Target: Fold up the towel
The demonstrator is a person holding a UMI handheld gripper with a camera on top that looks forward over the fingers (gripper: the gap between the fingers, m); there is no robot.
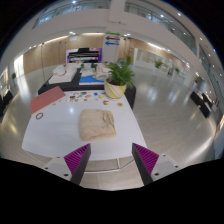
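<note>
I saw a wide hall with a pale glossy floor (160, 105) stretching well beyond the tool, and I could not make out much of the furnishings along its far walls. The white table (60, 140) ran out ahead of my tool, its near edge just in front of the fingertips. Farther along, past the white surface, a dark table section (80, 90) carried a clutter of things too small for me to name, with a blue item (90, 80) among them. A potted plant (119, 75) with green leaves stood beyond the fingers, ahead and a little to the right of the tool, near the far end of the white table. A reddish flat sheet (46, 99) lay ahead and off to the left, at the table's left side. The towel (98, 124), beige and crumpled into a loose heap, lay on the white table just ahead of the tool, roughly in line with the gap between the fingers and apart from both of them. My tool (112, 160) was released, its two fingers spread wide with nothing between them, and the magenta pads (78, 155) showed on their inner faces, hovering short of the towel.
</note>
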